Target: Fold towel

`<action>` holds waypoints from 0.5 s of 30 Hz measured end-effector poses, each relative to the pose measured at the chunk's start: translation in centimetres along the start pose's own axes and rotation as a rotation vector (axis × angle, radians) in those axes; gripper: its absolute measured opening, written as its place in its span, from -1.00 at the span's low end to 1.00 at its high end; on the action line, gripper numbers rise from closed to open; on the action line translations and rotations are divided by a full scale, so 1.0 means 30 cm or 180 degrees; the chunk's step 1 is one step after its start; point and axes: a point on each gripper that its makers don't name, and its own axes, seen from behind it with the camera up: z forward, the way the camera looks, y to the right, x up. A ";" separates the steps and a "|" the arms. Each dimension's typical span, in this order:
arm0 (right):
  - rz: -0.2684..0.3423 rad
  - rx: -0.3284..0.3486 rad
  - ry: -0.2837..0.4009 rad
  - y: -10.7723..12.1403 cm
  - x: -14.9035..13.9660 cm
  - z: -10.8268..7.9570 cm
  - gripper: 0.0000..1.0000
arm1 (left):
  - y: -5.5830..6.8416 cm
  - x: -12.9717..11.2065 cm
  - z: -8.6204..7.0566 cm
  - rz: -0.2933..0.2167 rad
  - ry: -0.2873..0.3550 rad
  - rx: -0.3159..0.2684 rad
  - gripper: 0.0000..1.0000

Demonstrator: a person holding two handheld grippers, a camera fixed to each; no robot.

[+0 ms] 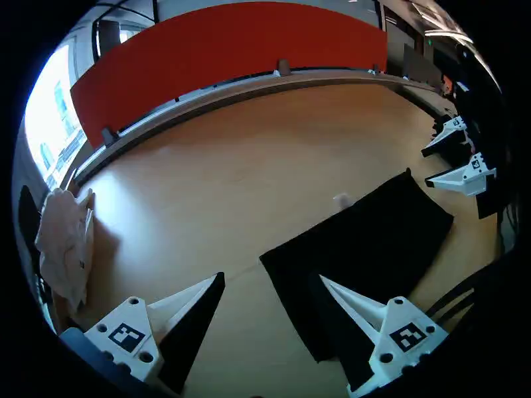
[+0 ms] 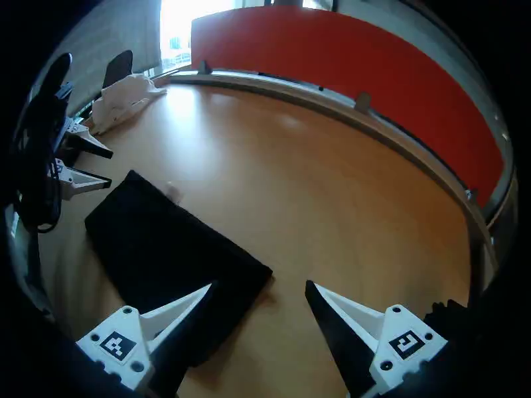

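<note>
Scene layout:

The black towel (image 1: 372, 239) lies flat on the wooden table (image 1: 232, 179) as a long rectangle. No edge is lifted. One short end is near the left gripper (image 1: 271, 276), and the other short end points towards the right gripper (image 2: 260, 285).

Left gripper: In the left gripper view, the jaws stand wide apart with nothing between them. The right-hand finger overlaps the near corner of the towel. Whether it touches the fabric cannot be told. The left-hand finger is over bare table.

Right gripper: In the right gripper view, the jaws are likewise spread wide and hold nothing. The left-hand finger overlaps the near end of the towel; contact cannot be told. The right-hand finger is over bare table. In the left gripper view, this gripper appears at the far right, just beyond the far end of the towel, with its fingers apart.

Surroundings:

- A small pale object (image 1: 343, 199) rests on the table, just beside one long edge of the towel.
- A white cloth (image 2: 126, 99) lies bunched at the table edge, well apart from the towel.
- A red partition (image 2: 365, 66) runs along the far side of the table.
</note>
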 end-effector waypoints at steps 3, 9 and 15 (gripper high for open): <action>0.0001 0.0012 0.0003 -0.011 -0.011 -0.013 1.00 | 0.003 -0.007 -0.008 -0.0016 0.0001 0.0001 0.89; 0.0000 0.0029 0.0002 -0.032 -0.039 -0.044 1.00 | 0.013 -0.033 -0.034 -0.0073 -0.0007 -0.0012 0.88; -0.0014 0.0037 0.0002 -0.057 -0.069 -0.079 0.99 | 0.032 -0.065 -0.070 -0.0131 -0.0023 -0.0033 0.88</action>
